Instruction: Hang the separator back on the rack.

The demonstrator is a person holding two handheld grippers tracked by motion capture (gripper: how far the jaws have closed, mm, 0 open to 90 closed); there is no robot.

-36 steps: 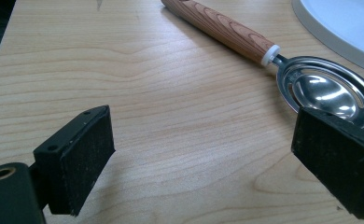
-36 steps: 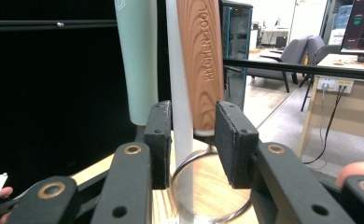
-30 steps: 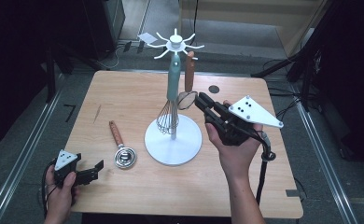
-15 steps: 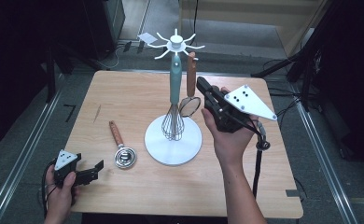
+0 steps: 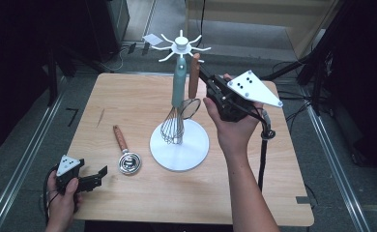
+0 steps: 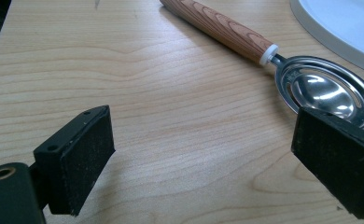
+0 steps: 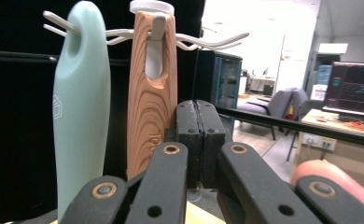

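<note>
high view: wooden worktop (image 5: 143, 116) carrying a white hook stand (image 5: 179, 145) at its middle, round base flat on the wood, pole upright, hooks fanned out at the top. hung from those hooks, side by side: a whisk with a mint handle (image 5: 175, 108) and a small strainer with a wooden handle (image 5: 192, 89), its mesh head low beside the whisk wires. to the left of the base, lying flat and apart from it, a measuring spoon with a wooden handle (image 5: 124, 151), steel bowl toward the person. right tongs (image 5: 210, 87) raised level with the hanging handles, just beside the strainer, pressed together with nothing between them; in the right gripper view (image 7: 199, 140) pads meeting face to face, wooden handle just to their left on its hook. left tongs (image 5: 92, 180) low near the worktop's front left corner, spread wide, empty; in the left gripper view (image 6: 203, 172) spoon bowl just ahead.

judged step: strainer hung and let go, spoon yet to go up. next move likely calling for a pinch on the spoon's handle, a lift, and careful threading of its end onto a free hook without knocking the hung pieces
</note>
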